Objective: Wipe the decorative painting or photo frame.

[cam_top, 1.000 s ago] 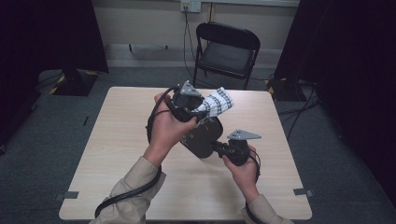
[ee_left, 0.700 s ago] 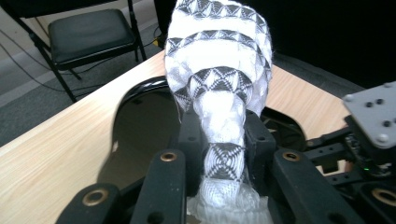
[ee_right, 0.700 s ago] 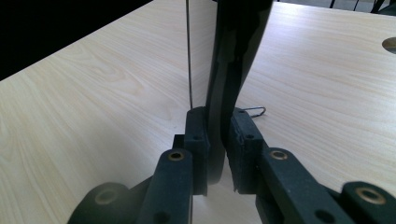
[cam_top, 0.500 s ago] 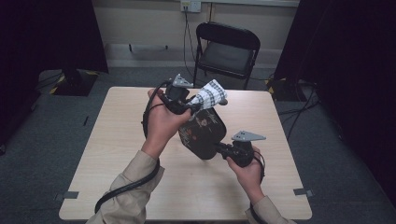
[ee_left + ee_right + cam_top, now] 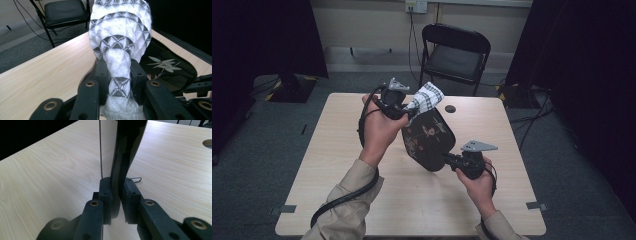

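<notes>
Black tray (image 5: 428, 138), one, held tilted above the table (image 5: 337, 150) centre, its lower edge clamped in the right gripper (image 5: 451, 160). One patterned white cloth (image 5: 424, 98), pinched in the left gripper (image 5: 404, 112), lies against the tray's upper edge, toward the far edge.

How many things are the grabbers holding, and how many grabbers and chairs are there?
Grippers: 2, left gripper and right gripper
Black trays: 1, black tray
Patterned cloths: 1, black-and-white cloth
Chairs: 1, black folding chair
Total: 5
</notes>
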Action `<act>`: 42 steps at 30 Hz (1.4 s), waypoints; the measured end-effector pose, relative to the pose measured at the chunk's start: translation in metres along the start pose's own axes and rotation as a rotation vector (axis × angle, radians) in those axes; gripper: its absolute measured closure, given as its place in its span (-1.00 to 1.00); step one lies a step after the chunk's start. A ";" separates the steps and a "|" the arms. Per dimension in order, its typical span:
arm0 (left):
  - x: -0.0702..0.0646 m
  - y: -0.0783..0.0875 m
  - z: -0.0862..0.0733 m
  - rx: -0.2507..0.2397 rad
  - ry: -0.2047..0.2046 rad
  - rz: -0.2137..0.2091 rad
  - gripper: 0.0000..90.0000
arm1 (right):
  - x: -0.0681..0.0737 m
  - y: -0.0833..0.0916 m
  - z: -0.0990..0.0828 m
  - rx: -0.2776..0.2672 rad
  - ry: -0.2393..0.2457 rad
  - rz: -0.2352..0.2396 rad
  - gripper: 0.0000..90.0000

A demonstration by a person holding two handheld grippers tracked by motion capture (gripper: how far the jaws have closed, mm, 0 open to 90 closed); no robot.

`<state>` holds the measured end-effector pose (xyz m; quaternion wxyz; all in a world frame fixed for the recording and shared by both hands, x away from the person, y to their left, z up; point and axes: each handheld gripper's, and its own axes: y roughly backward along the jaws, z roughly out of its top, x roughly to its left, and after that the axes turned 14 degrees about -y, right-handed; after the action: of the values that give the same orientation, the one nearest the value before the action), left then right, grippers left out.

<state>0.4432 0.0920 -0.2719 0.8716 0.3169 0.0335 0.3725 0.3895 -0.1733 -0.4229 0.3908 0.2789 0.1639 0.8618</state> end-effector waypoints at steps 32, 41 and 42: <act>0.015 -0.022 -0.052 0.112 0.056 0.030 0.64 | -0.009 0.003 0.001 -0.008 0.031 -0.034 0.72; 0.017 -0.027 -0.066 0.131 0.072 0.028 0.64 | -0.010 0.004 0.002 -0.006 0.039 -0.052 0.71; 0.017 -0.027 -0.068 0.134 0.071 0.026 0.64 | -0.010 0.004 0.002 -0.006 0.040 -0.053 0.71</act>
<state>0.4529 0.1253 -0.3390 0.8418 0.3617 0.0852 0.3915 0.3937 -0.1829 -0.4231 0.4109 0.2557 0.1764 0.8571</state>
